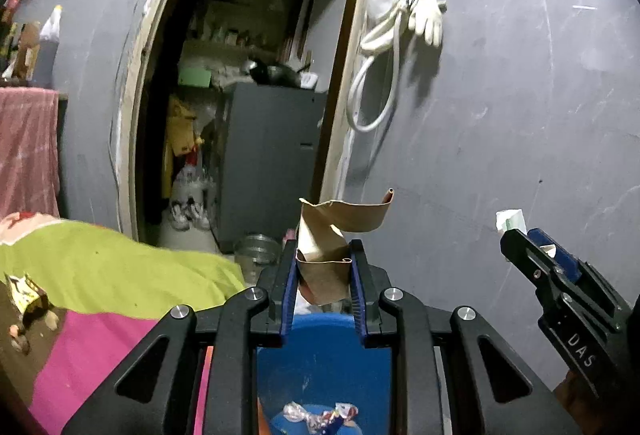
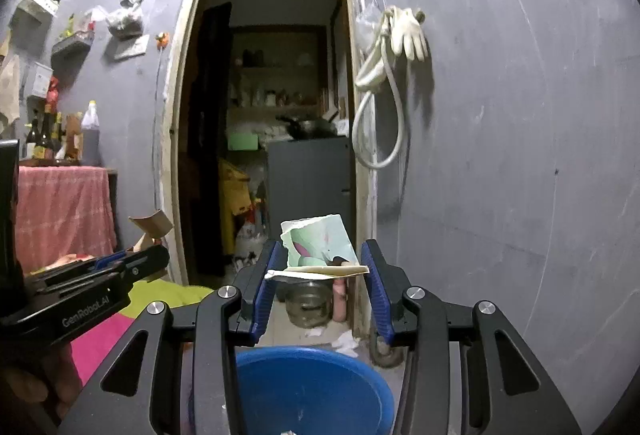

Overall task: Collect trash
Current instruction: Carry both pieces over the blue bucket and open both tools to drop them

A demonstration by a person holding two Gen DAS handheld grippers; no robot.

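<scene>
Now both grippers hang above the blue bin (image 1: 324,351), each with a scrap in hand. The left gripper (image 1: 324,267) has its fingers (image 1: 357,291) clenched on a strip of brown cardboard (image 1: 332,235), which curls up and bends over toward two o'clock. The right gripper (image 2: 322,267) pinches a pale green paper wrapper (image 2: 320,241) across a flattened fold; its torn top stands free toward twelve o'clock. Wrappers (image 1: 320,413) already lie in the bin's bottom at six o'clock in the left wrist view.

Both pieces look very light. The cardboard seems springy, stiff enough to hold its curl, so a grip low on the doubled fold suits it. The paper appears limp and easily torn, best held on its folded thickness. Neither should need force; once let go, either may flutter and drift past the rim.
</scene>
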